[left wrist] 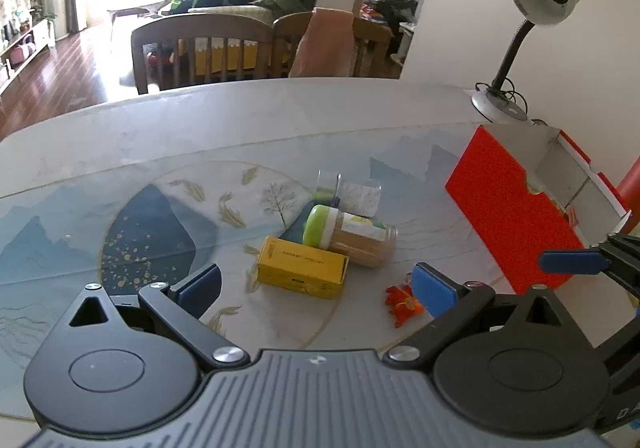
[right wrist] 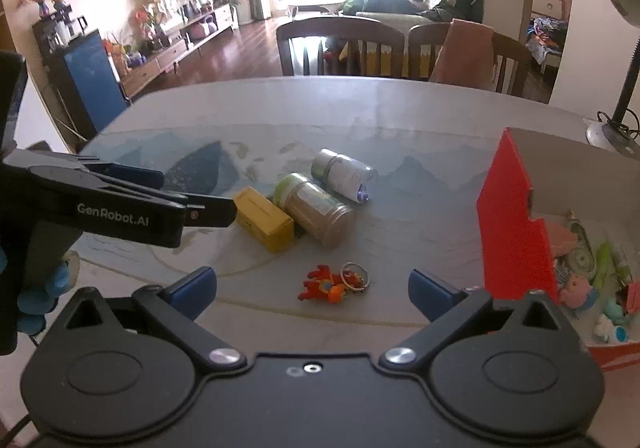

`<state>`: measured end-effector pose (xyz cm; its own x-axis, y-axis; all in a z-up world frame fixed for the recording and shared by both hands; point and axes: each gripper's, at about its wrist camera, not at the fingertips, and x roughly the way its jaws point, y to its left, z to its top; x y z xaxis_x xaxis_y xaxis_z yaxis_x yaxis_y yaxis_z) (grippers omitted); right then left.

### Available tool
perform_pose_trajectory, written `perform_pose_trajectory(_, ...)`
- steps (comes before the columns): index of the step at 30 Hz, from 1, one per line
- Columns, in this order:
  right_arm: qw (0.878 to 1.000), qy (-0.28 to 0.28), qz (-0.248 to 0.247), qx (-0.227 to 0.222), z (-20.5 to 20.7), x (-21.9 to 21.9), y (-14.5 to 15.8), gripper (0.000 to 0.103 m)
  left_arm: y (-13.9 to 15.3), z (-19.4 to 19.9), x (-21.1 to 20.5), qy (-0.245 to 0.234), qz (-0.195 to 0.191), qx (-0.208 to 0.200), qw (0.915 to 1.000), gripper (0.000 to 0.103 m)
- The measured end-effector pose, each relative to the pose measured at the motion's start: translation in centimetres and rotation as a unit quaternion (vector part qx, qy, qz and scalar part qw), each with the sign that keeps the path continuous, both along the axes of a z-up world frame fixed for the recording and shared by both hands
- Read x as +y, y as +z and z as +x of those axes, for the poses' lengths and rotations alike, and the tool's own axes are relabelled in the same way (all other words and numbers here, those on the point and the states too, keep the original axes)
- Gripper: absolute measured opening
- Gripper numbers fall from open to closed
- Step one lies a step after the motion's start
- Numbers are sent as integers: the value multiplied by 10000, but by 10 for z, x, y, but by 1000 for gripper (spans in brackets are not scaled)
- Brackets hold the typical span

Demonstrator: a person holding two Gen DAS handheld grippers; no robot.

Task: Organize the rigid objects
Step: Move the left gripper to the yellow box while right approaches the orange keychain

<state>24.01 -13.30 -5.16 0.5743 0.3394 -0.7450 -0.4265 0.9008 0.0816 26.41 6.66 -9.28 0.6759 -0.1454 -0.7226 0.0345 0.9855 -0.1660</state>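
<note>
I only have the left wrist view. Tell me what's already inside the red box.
Observer: The red box already holds small things: a pink toy figure, a green tube and other bits too small to name.
Operator: Now check the orange toy. My own finger covers part of it.
Observer: The orange toy has a metal key ring attached at its right side.
Operator: Report the right gripper.
Observer: The right gripper is open and empty, with the orange toy framed between its fingers in its own view.
</note>
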Motion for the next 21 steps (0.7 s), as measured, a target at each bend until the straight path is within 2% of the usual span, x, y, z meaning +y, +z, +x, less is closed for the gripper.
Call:
perform_pose_trajectory(7,9993,5,-150,329,25,11,-29,98,-26,21,8,39,66,104,9999,102)
perform_pose_trajectory(15,9979,88,-402,499,45,22,-58,94,-55,42,13,9,102,266,9996,102)
perform_pose_trajectory(21,9966,176,-531,597,54,27,-71,89,-68,49,8,-260,269,224,9990,102)
